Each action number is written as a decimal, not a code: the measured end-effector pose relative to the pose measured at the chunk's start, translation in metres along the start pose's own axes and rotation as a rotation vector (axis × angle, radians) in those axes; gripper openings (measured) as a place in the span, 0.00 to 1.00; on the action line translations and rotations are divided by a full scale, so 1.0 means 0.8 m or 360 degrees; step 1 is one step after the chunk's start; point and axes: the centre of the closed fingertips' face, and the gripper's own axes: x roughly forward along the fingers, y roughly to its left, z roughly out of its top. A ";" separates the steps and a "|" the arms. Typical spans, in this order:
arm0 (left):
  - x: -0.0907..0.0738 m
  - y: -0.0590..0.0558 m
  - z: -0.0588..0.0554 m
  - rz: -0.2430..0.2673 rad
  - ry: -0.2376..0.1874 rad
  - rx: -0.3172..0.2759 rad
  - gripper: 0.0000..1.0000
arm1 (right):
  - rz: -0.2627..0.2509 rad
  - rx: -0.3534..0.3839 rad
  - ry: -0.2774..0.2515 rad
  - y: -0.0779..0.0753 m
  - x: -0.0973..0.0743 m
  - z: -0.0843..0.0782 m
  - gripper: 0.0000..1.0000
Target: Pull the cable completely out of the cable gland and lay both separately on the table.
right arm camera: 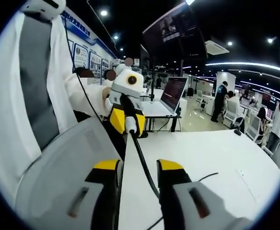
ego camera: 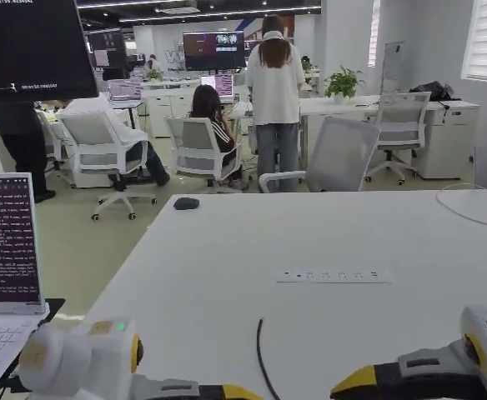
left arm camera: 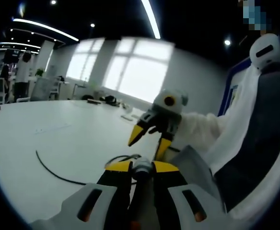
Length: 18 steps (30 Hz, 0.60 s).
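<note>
The left gripper (left arm camera: 141, 167) is pinching the gland (left arm camera: 141, 163) in its jaws. The right gripper (right arm camera: 139, 165), jaws spread, is straddling the cable (right arm camera: 140, 154), apparently without clamping it. The thin, limp cable is trailing across the tabletop (ego camera: 227, 267), and a grip close to the gland looks best.

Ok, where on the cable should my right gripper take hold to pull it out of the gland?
Grip the straight stretch of cable just where it leaves the cable gland, which the left gripper clamps. That stretch runs between the open jaws of the right gripper, so probably close across it from both sides and pull back along its line.
</note>
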 end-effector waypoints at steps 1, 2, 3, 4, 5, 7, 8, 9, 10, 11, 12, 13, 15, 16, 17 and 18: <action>0.003 0.000 0.000 -0.0006 0.0003 0.0001 0.17 | -0.0002 -0.0027 0.0014 0.000 0.002 0.001 0.36; 0.006 -0.001 -0.001 -0.0015 0.0009 0.0003 0.17 | -0.0006 -0.0053 0.0021 -0.001 0.005 0.003 0.37; 0.010 -0.004 -0.002 -0.0030 0.0023 0.0011 0.17 | -0.0008 -0.0067 0.0015 -0.002 0.008 0.007 0.37; 0.012 -0.006 -0.003 -0.0040 0.0033 0.0018 0.17 | -0.0008 -0.0071 0.0006 -0.002 0.010 0.011 0.37; 0.016 -0.009 -0.004 -0.0058 0.0048 0.0026 0.17 | -0.0002 -0.0070 -0.0015 -0.002 0.012 0.016 0.37; 0.019 -0.013 -0.005 -0.0083 0.0064 0.0038 0.17 | 0.0018 -0.0068 -0.0039 -0.001 0.017 0.022 0.36; 0.020 -0.012 -0.006 -0.0079 0.0071 0.0043 0.17 | 0.0065 -0.0108 0.0011 0.004 0.019 0.016 0.36; 0.020 -0.012 -0.005 -0.0081 0.0070 0.0045 0.17 | 0.0030 -0.0111 0.0040 0.001 0.021 0.011 0.35; 0.020 -0.012 -0.005 -0.0087 0.0067 0.0046 0.17 | 0.0037 -0.0109 0.0032 0.002 0.023 0.011 0.32; 0.020 -0.013 -0.003 -0.0092 0.0062 0.0050 0.17 | 0.0059 -0.0093 0.0020 0.004 0.024 0.012 0.31; 0.021 -0.013 -0.001 -0.0096 0.0060 0.0054 0.17 | 0.0077 -0.0085 0.0007 0.007 0.025 0.014 0.29; 0.020 -0.013 0.000 -0.0098 0.0054 0.0056 0.17 | 0.0090 -0.0096 0.0012 0.009 0.027 0.013 0.23; 0.020 -0.012 0.001 -0.0093 0.0051 0.0059 0.17 | 0.0081 -0.0106 0.0025 0.008 0.028 0.012 0.11; 0.019 -0.012 0.001 -0.0091 0.0053 0.0066 0.17 | 0.0093 -0.0104 0.0027 0.009 0.029 0.012 0.11; 0.019 -0.012 0.002 -0.0091 0.0054 0.0069 0.17 | 0.0090 -0.0102 0.0025 0.008 0.029 0.013 0.11; 0.018 -0.012 0.003 -0.0095 0.0047 0.0064 0.17 | 0.0091 -0.0099 0.0023 0.008 0.029 0.013 0.10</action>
